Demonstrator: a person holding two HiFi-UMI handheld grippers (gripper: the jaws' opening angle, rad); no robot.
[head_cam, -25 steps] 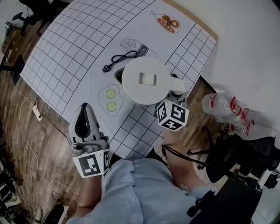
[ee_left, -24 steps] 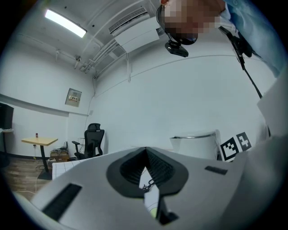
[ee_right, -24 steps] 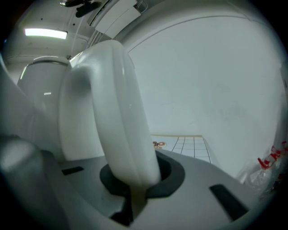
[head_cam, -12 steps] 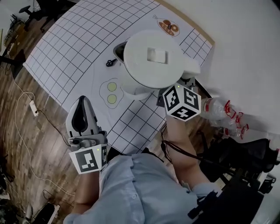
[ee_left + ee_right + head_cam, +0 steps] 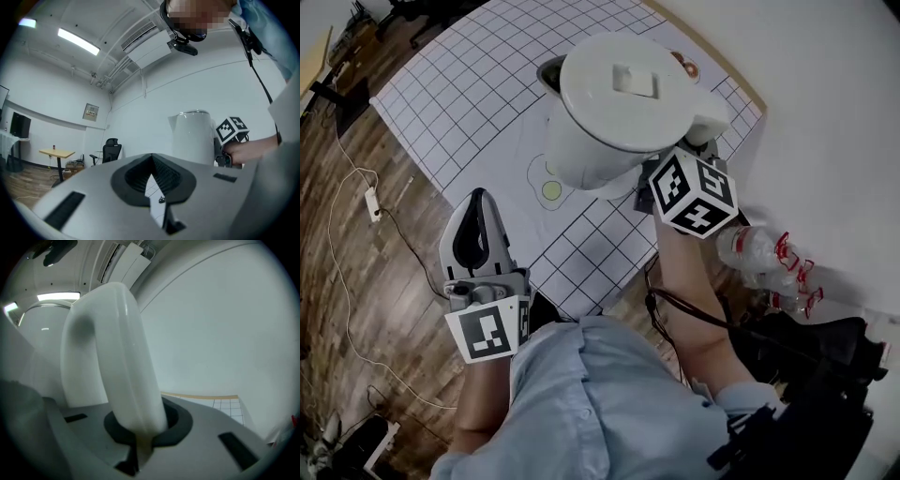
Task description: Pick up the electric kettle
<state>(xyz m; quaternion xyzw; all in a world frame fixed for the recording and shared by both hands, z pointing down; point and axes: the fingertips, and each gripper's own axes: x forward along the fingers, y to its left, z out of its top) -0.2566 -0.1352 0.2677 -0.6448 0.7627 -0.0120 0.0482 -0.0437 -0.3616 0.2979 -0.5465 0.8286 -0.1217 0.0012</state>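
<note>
— Looking down from the person's head, where is the kettle [image 5: 619, 103]?
— It is a white electric kettle, held up over the gridded mat [image 5: 469, 84], in the upper middle of the head view. Its round lid faces the camera, with a square button in the middle. A dark oval at its far left edge is probably the spout, though the angle makes that hard to confirm.
— What is holding it?
— The right gripper [image 5: 701, 150], at the kettle's right side. In the right gripper view the jaws are clamped on the lower part of the curved white handle [image 5: 117, 357], which rises out of the dark pads and fills the middle of that view. In the head view the gripper's marker cube [image 5: 694, 192] sits just beside the handle, nearer the person.
— And the other one?
— The left gripper [image 5: 478, 211] is at lower left, well apart from the kettle, over the mat's near edge and the wooden floor [image 5: 356, 281]. Its own view shows the jaws drawn together at the tips, with only a sliver of mat visible lower down and nothing between them. Beyond them the kettle stands upright against a white wall.
— Anything else nearby?
— Clear plastic bottles [image 5: 764, 258] with red labels lie to the right of the mat, and a white cable [image 5: 356, 187] trails across the floor at left
</note>
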